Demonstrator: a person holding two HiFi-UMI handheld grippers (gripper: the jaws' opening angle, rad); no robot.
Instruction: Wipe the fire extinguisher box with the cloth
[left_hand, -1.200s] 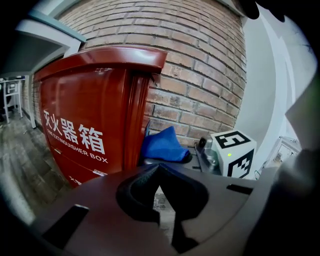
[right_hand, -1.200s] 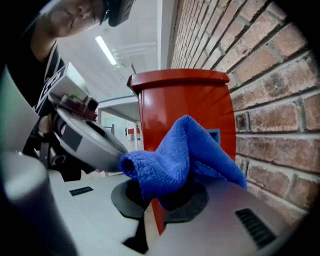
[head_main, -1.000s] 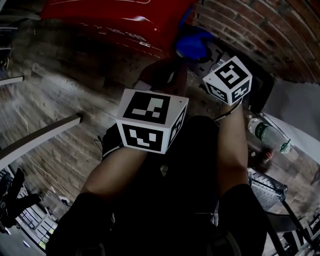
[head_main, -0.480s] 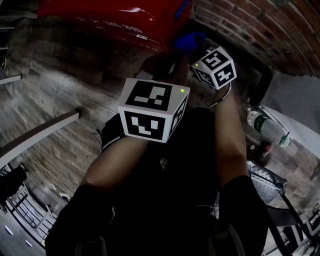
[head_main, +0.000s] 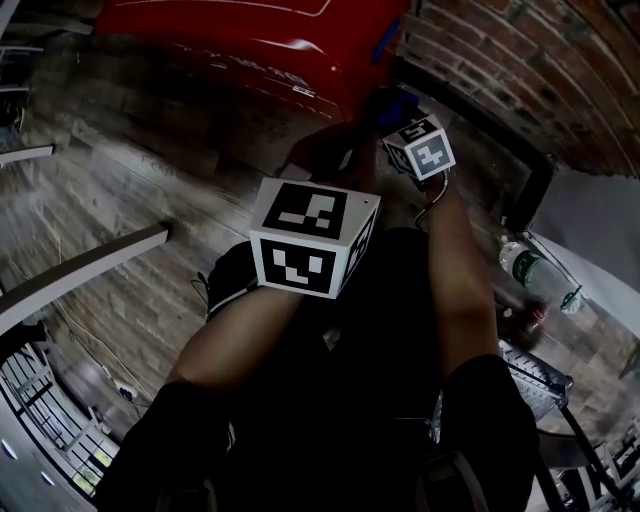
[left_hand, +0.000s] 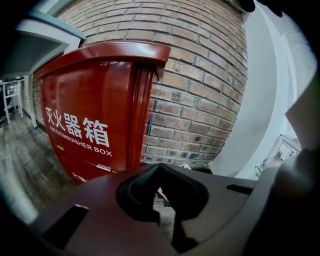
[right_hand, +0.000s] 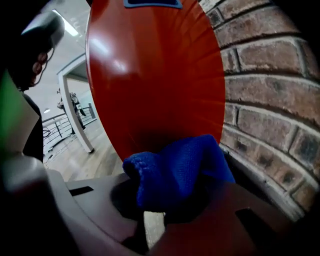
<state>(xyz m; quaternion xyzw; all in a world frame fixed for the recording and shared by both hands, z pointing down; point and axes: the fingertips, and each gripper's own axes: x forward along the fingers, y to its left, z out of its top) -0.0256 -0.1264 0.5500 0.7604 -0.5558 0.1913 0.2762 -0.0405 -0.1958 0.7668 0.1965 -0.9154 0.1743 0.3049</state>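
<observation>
The red fire extinguisher box (head_main: 250, 40) stands against a brick wall (head_main: 500, 50). In the left gripper view its front (left_hand: 95, 110) carries white lettering. My right gripper (head_main: 398, 108) is shut on a blue cloth (right_hand: 175, 170) and holds it close against the box's glossy red side (right_hand: 155, 75), next to the bricks (right_hand: 270, 100). In the head view only a bit of the cloth (head_main: 400, 100) shows beyond the marker cube. My left gripper (left_hand: 160, 172) is shut with nothing in it, held back from the box and pointing at its right edge.
A plastic water bottle (head_main: 530, 268) lies on the wood floor at the right, near a metal mesh object (head_main: 530, 375). A grey beam (head_main: 80, 270) crosses the floor at the left. A white wall (left_hand: 260, 115) adjoins the bricks to the right.
The right gripper has moved away from me with the cloth, toward the box's side by the wall. The left gripper has stayed about where it was.
</observation>
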